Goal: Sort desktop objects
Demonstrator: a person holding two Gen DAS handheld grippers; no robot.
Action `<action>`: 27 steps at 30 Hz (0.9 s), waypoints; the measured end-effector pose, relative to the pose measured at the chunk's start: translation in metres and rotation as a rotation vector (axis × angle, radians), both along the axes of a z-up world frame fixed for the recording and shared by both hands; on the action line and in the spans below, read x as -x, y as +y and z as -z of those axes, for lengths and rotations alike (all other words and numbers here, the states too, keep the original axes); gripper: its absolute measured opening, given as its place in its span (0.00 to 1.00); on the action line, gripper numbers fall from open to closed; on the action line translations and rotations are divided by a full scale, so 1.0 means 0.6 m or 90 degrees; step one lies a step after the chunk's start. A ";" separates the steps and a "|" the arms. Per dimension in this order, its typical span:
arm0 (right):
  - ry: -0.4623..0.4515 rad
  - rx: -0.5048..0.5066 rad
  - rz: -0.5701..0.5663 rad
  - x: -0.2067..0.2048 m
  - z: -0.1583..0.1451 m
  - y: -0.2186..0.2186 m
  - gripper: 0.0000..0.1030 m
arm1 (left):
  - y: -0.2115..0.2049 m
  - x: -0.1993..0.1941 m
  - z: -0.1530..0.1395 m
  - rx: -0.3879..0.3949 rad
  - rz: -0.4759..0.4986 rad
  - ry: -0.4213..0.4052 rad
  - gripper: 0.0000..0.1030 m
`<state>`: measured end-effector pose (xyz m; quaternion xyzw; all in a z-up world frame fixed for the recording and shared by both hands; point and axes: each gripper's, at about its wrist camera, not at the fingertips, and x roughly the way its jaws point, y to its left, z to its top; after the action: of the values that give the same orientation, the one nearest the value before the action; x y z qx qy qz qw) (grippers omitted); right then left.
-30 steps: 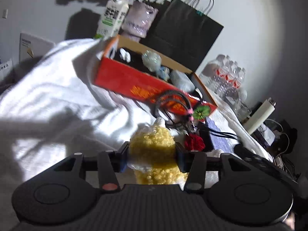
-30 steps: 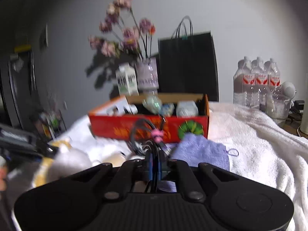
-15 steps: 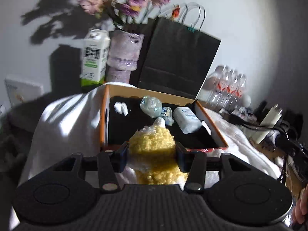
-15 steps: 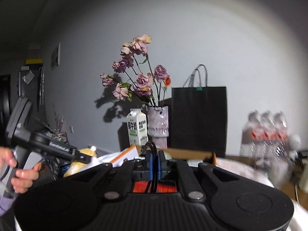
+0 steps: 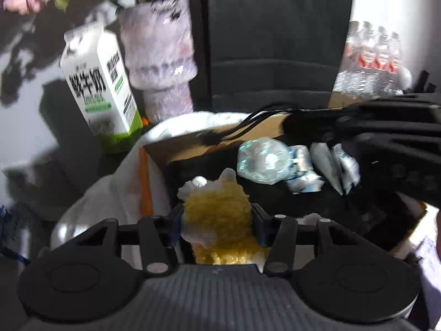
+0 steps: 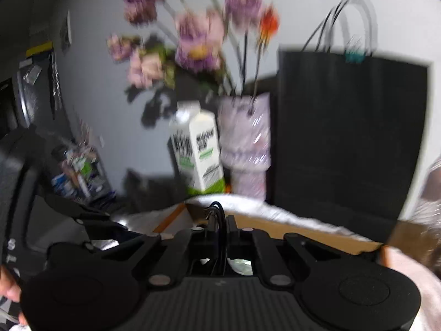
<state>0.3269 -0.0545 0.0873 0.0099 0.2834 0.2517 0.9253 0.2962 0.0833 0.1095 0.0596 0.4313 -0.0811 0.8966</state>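
Yellow bag (image 5: 217, 207) in clear plastic, white-and-green milk carton (image 5: 99, 82) with black lettering, black paper bag (image 6: 350, 138), pale lilac vase (image 5: 160, 63), orange-edged brown box (image 5: 144, 182)

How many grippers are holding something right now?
2. The left gripper squeezes a yellow bag over the box. The right gripper pinches black cables above the box's back edge.

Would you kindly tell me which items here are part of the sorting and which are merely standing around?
In the job:
left claw gripping the yellow bag
right claw pinching the black cable
box

Just standing around:
milk carton
vase
black paper bag
water bottles
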 end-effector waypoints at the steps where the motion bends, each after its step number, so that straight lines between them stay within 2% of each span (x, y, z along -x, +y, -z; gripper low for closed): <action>1: 0.025 0.000 -0.017 -0.022 0.017 0.008 0.04 | 0.008 -0.009 0.008 0.013 -0.016 0.001 0.55; 3: 0.077 0.008 -0.030 -0.062 0.053 0.023 0.05 | 0.026 -0.024 0.018 0.052 -0.038 0.013 0.59; 5: 0.122 0.025 -0.023 -0.091 0.085 0.034 0.09 | 0.035 -0.032 0.026 0.052 -0.036 0.035 0.57; 7: 0.156 0.045 -0.001 -0.107 0.105 0.037 0.12 | 0.046 -0.031 0.022 0.062 -0.044 0.025 0.59; 9: 0.164 0.067 -0.007 -0.100 0.108 0.041 0.21 | 0.061 -0.028 0.013 0.091 -0.051 0.030 0.59; 10: 0.162 0.069 -0.015 -0.094 0.102 0.038 0.30 | 0.068 -0.027 0.006 0.106 -0.061 0.028 0.59; 11: 0.155 0.067 -0.017 -0.088 0.093 0.034 0.40 | 0.072 -0.023 -0.002 0.117 -0.072 0.025 0.60; 12: 0.144 0.063 -0.015 -0.077 0.080 0.029 0.45 | 0.074 -0.022 -0.008 0.120 -0.081 0.022 0.62; 13: 0.136 0.056 -0.009 -0.066 0.065 0.020 0.52 | 0.073 -0.018 -0.015 0.110 -0.096 0.016 0.68; 16: 0.112 0.044 0.008 -0.029 0.020 -0.015 0.55 | 0.056 0.005 -0.034 0.058 -0.113 -0.025 0.69; 19: 0.075 0.066 0.031 0.004 -0.015 -0.048 0.57 | 0.047 0.038 -0.053 0.041 -0.129 -0.051 0.68; 21: 0.043 0.094 0.059 0.042 -0.030 -0.074 0.63 | 0.042 0.073 -0.063 0.035 -0.142 -0.069 0.66; 23: 0.007 0.134 0.092 0.094 -0.035 -0.105 0.72 | 0.036 0.121 -0.068 0.025 -0.154 -0.094 0.66; 25: -0.023 0.157 0.108 0.155 -0.031 -0.138 0.76 | 0.031 0.174 -0.069 0.020 -0.145 -0.112 0.66; 27: -0.033 0.165 0.129 0.217 -0.023 -0.167 0.76 | 0.024 0.233 -0.067 0.035 -0.123 -0.126 0.69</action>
<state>0.1968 -0.1545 0.1010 -0.0876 0.2868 0.1185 0.9466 0.1567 0.0978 0.1497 0.0007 0.3424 0.0000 0.9396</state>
